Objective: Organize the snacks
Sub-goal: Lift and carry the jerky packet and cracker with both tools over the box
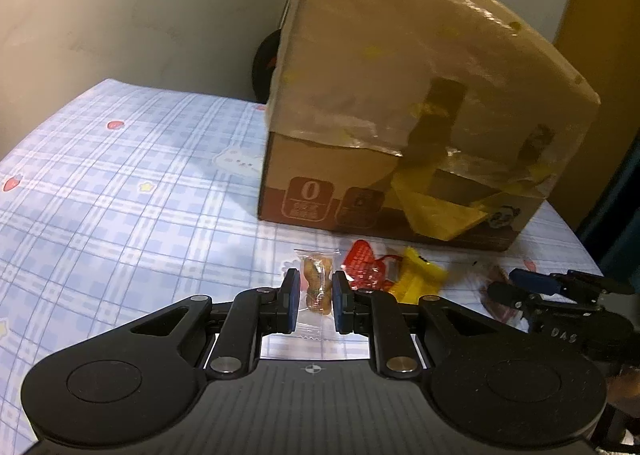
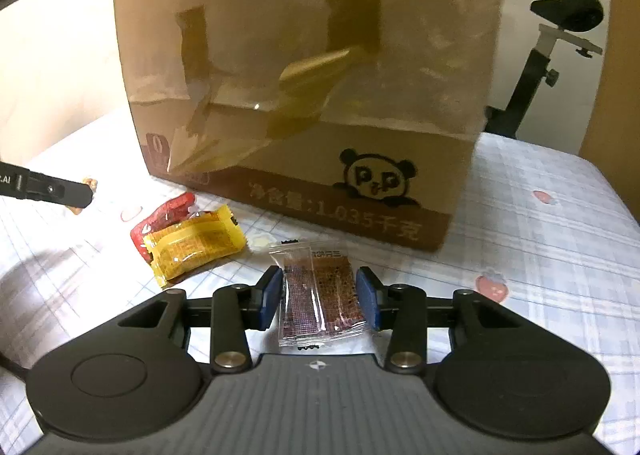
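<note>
A clear-wrapped golden snack [image 1: 317, 284] is clamped by the left hand-held gripper [image 1: 315, 300]; a dark clear-wrapped snack [image 2: 322, 292] is pinched between the right hand-held gripper [image 2: 319, 297] pads, before a cardboard box [image 2: 304, 95].

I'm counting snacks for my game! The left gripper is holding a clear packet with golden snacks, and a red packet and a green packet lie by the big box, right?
Almost. The packet beside the red packet is yellow, not green; the right wrist view shows it. The left gripper does hold the clear packet, near the cardboard box.
</note>
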`<action>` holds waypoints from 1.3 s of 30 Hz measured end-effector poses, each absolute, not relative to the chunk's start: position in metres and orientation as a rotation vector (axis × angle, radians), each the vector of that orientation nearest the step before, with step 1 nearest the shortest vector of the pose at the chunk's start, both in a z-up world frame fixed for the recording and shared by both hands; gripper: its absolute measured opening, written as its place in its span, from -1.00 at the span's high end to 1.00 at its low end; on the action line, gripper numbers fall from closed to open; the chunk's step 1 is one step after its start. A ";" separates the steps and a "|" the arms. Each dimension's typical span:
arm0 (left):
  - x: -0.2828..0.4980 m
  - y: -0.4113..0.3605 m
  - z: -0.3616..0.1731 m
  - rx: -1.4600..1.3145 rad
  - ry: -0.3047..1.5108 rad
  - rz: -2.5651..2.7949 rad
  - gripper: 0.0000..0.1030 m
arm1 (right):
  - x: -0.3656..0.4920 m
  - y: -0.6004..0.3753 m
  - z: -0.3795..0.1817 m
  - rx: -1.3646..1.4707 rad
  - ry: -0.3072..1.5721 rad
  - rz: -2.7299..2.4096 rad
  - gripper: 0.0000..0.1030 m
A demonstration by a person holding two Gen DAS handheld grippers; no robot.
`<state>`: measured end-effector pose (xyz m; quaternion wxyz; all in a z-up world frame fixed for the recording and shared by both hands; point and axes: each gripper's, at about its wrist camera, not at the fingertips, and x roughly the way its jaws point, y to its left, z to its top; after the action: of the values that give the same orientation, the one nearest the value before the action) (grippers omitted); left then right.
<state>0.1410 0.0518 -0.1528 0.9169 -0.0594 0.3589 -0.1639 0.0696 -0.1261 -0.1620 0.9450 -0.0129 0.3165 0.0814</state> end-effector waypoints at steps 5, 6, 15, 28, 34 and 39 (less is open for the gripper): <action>0.130 0.045 -0.139 -0.103 0.711 -0.362 0.65 | 0.054 -0.140 -0.149 0.012 0.610 0.141 0.16; 0.129 0.044 -0.137 -0.100 0.704 -0.367 0.65 | 0.052 -0.141 -0.146 0.012 0.602 0.139 0.16; 0.121 0.039 -0.096 -0.094 0.593 -0.440 0.65 | 0.029 -0.145 -0.101 0.005 0.478 0.168 0.16; 0.139 0.015 -0.002 -0.106 0.393 -0.561 0.65 | 0.041 -0.151 0.000 0.021 0.222 0.228 0.16; 0.188 -0.018 0.018 -0.059 0.402 -0.565 0.65 | 0.097 -0.154 0.027 0.029 0.307 0.185 0.16; 0.235 -0.043 0.013 -0.024 0.481 -0.503 0.64 | 0.153 -0.149 0.026 0.018 0.425 0.116 0.16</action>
<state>0.2351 -0.0426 0.0128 0.9399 -0.0116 0.2357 -0.2466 0.1533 -0.1490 0.0262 0.9759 0.0088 0.2106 0.0575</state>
